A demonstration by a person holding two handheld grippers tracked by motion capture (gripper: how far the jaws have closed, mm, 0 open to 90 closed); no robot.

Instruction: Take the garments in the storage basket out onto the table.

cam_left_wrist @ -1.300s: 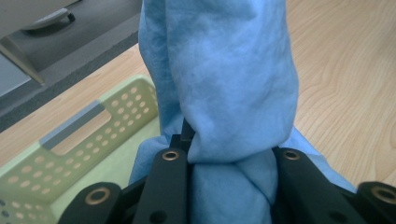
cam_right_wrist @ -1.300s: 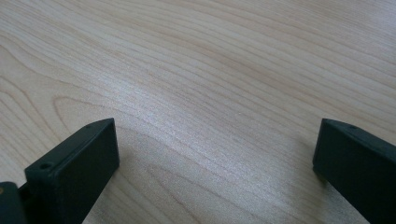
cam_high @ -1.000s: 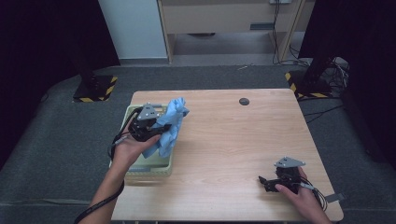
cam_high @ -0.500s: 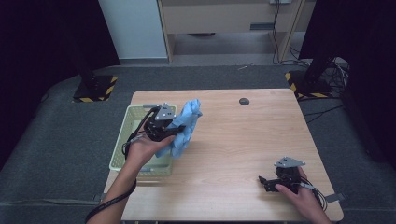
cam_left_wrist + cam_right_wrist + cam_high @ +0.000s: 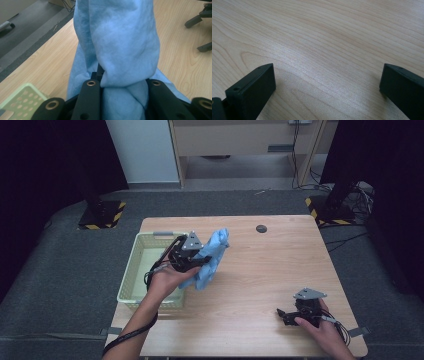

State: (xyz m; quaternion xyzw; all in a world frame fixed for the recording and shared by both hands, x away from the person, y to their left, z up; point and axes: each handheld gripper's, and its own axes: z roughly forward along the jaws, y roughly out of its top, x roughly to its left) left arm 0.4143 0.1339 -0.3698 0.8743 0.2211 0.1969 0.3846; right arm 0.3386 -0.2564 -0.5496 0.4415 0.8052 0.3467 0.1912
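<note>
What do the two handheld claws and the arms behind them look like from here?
Both claws are black, each topped by a grey three-cornered plate, with two blocky black jaws showing small round screw holes. The left claw trails a looping black cable; the right claw has a thin cable running back past the hand. The forearms are bare, and a dark strap hangs along the left forearm.

Two black handheld grippers, left gripper (image 5: 192, 260) and right gripper (image 5: 295, 312), each topped with a grey triangular plate, trailing black cables; brass-ringed screw holes on black jaws

Table (image 5: 260, 285) evenly lit, surroundings dark — close views soft (black foreground parts blurred), faint sheen.
</note>
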